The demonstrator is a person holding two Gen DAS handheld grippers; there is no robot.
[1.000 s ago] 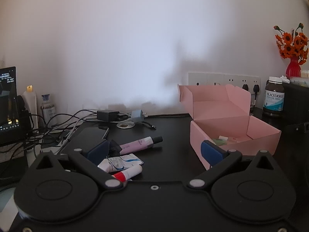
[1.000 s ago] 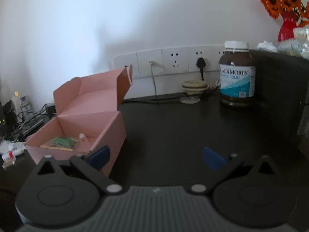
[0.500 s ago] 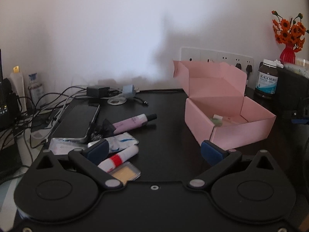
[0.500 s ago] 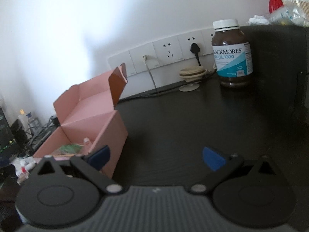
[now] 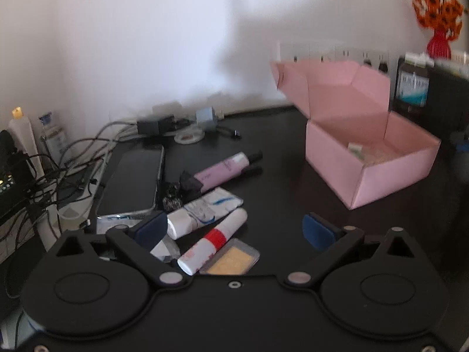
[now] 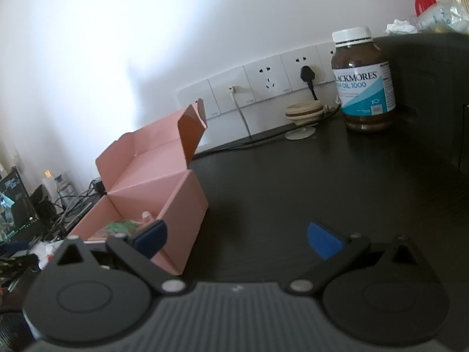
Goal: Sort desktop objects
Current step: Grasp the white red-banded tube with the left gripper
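An open pink box (image 5: pixel 363 158) stands on the black desk at the right, with small items inside; it also shows in the right wrist view (image 6: pixel 152 193). Left of it lies a pile: a pink tube (image 5: pixel 224 170), a white sachet (image 5: pixel 214 205), a white tube with a red band (image 5: pixel 215 239) and a small clear case with a yellow pad (image 5: pixel 231 259). My left gripper (image 5: pixel 234 230) is open and empty, just above the red-banded tube. My right gripper (image 6: pixel 236 237) is open and empty over bare desk, right of the box.
A phone (image 5: pixel 132 179), chargers and tangled cables (image 5: pixel 73 158) lie at the left. A brown supplement bottle (image 6: pixel 363 82) stands by the wall sockets (image 6: pixel 263 79). A red vase of orange flowers (image 5: pixel 438 29) stands on a dark unit at the right.
My left gripper has pulled back and up, so the red-banded tube and the yellow case now show between its fingers. My right gripper has tilted and risen; the box looks farther left.
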